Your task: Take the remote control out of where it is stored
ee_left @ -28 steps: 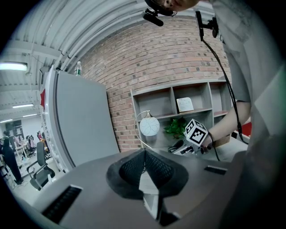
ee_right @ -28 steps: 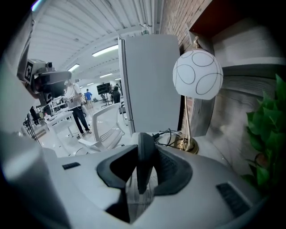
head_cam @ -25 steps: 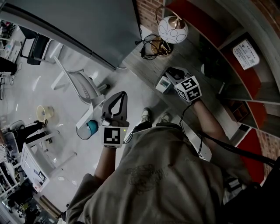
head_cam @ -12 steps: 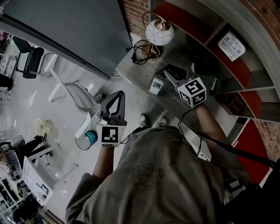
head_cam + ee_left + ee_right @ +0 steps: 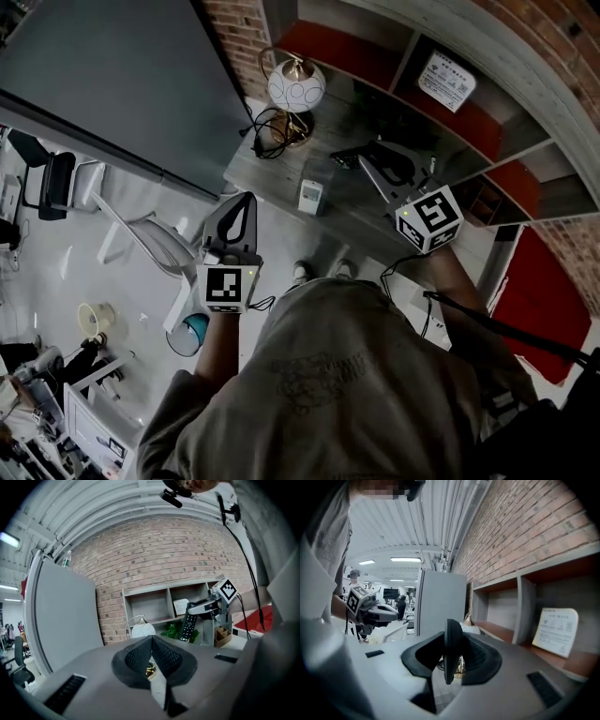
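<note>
The black remote control point(image 5: 188, 628) hangs button-side out from my right gripper point(image 5: 192, 613), in front of the shelf unit. In the right gripper view the remote point(image 5: 451, 648) stands edge-on between the jaws, which are shut on it. From the head view the right gripper point(image 5: 373, 161) reaches out over the grey desk point(image 5: 267, 178), with the remote point(image 5: 348, 157) a dark strip at its tip. My left gripper point(image 5: 246, 199) hovers off the desk's left edge; its pads point(image 5: 140, 654) meet with nothing between them.
A table lamp with a white globe point(image 5: 296, 86) and a tangle of cables point(image 5: 269, 131) stand at the desk's far end. A small white box point(image 5: 310, 195) lies near the front. The shelf holds a printed card point(image 5: 446, 80). A plant point(image 5: 174, 631) and a wooden organiser point(image 5: 222, 636) stand under it.
My right gripper has lifted well up above the desk with the remote in it. The left gripper has drifted slightly, still shut. The head view has tilted toward the shelves.
</note>
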Action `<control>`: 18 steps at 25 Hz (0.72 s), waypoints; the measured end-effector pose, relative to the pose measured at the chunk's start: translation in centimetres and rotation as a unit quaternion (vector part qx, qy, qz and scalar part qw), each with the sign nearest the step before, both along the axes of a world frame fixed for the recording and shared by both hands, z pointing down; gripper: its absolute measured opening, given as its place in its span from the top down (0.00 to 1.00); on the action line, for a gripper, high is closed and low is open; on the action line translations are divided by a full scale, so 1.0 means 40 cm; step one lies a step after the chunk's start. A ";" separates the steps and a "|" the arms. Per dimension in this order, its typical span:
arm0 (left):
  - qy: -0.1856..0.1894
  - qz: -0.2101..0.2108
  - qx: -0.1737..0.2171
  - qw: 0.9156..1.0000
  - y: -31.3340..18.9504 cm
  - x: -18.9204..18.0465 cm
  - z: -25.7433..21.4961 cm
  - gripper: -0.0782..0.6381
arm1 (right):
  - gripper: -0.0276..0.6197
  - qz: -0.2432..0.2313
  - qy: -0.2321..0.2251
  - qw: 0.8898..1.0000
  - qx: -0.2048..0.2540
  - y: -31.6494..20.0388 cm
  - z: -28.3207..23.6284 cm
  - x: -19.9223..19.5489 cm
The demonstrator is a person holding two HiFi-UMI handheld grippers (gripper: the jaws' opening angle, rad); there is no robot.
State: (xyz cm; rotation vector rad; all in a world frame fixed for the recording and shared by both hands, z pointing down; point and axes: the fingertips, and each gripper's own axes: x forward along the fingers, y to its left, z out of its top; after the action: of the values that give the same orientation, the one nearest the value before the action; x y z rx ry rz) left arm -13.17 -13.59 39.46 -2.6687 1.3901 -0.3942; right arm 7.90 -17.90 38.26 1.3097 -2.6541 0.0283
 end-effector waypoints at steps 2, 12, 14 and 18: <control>0.011 0.004 0.010 1.000 -0.016 0.016 -0.027 0.88 | 0.78 0.019 -0.005 1.000 0.011 0.026 -0.029 0.036; 0.015 0.042 0.058 0.997 -0.036 0.083 -0.117 0.88 | 0.78 0.098 -0.046 0.994 0.034 0.169 -0.135 0.162; 0.012 0.051 0.063 0.997 -0.032 0.096 -0.120 0.88 | 0.78 0.110 -0.059 0.991 0.042 0.203 -0.152 0.181; 0.012 0.063 0.063 0.996 -0.021 0.114 -0.124 0.88 | 0.78 0.128 -0.078 0.987 0.055 0.263 -0.172 0.206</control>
State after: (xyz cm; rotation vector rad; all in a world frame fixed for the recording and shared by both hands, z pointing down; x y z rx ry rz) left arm -8.61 -14.42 34.51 -2.6482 1.2025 -0.2537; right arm 16.14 -7.38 31.39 1.7446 -2.6267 0.0187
